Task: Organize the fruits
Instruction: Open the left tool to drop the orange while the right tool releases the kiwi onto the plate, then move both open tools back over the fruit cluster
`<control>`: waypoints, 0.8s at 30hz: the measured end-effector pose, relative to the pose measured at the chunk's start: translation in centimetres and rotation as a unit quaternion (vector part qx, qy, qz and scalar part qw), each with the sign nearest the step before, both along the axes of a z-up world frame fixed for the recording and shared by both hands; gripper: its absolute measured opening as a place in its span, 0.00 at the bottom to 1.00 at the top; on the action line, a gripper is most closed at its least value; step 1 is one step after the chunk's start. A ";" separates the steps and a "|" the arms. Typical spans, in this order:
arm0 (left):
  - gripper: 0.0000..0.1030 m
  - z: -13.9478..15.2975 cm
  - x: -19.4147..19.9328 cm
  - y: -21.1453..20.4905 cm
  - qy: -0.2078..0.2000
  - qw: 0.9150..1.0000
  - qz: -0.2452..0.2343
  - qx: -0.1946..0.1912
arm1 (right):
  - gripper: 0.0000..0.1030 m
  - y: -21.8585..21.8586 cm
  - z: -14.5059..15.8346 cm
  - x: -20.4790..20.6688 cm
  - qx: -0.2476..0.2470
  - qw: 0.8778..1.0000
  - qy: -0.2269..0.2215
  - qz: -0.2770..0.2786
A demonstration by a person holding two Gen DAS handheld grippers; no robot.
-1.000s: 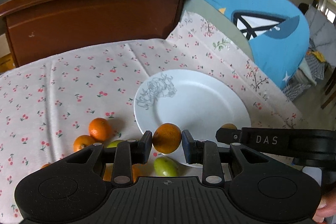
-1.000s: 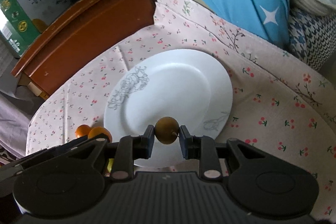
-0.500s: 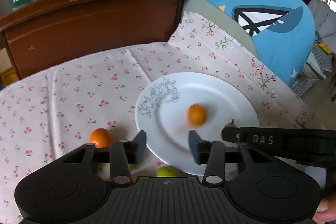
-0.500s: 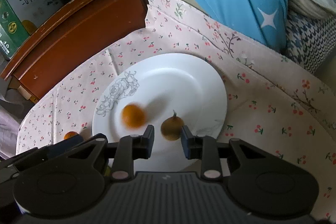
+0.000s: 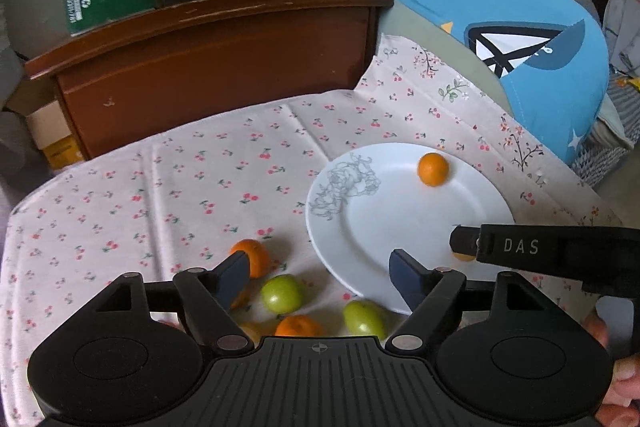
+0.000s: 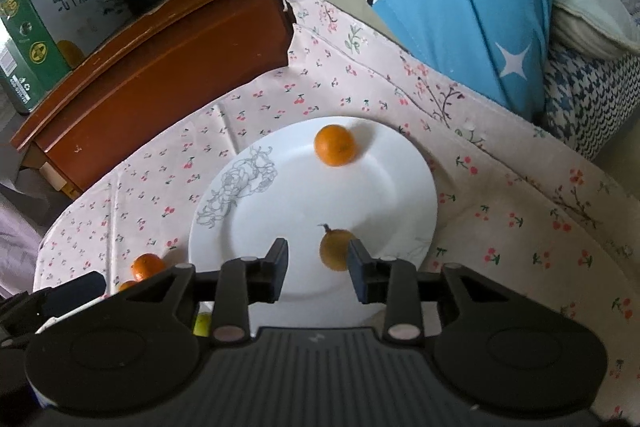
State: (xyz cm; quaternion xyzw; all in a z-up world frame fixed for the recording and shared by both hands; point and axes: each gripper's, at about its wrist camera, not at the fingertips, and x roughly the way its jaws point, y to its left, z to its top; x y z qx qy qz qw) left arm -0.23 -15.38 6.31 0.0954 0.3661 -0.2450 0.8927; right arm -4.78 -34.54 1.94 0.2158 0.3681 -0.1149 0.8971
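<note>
Since the orange [image 6: 335, 145] sits at the plate's [image 6: 280, 223] twelve o'clock and the brown fruit [image 6: 335, 249] at six, both drops are done. The left claw [image 5: 318, 277] has just opened wide and empty; the right claw [image 6: 318, 265] has parted too, its pads clear of the brown fruit, so lift both straight off.

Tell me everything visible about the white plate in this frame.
The white plate is round, glossy, ceramic-looking, with a grey line-drawn flower near its rim. It lies flat on the cherry-print cloth. On it rest an orange near the far rim and a brownish-yellow stemmed fruit near the front, between the right gripper's open jaws, which have just been opening. Nothing grips the plate.
</note>
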 end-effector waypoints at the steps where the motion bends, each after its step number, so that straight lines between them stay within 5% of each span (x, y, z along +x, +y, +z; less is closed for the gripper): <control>1: 0.76 0.2 -0.1 0.3 0.000 1.000 0.002 0.000 | 0.34 0.1 0.1 -0.2 0.003 1.000 -0.002 0.002; 24: 0.77 2.2 -1.9 12.2 0.029 0.992 0.117 -0.033 | 0.37 7.9 0.1 -4.6 -0.005 0.993 -0.019 0.117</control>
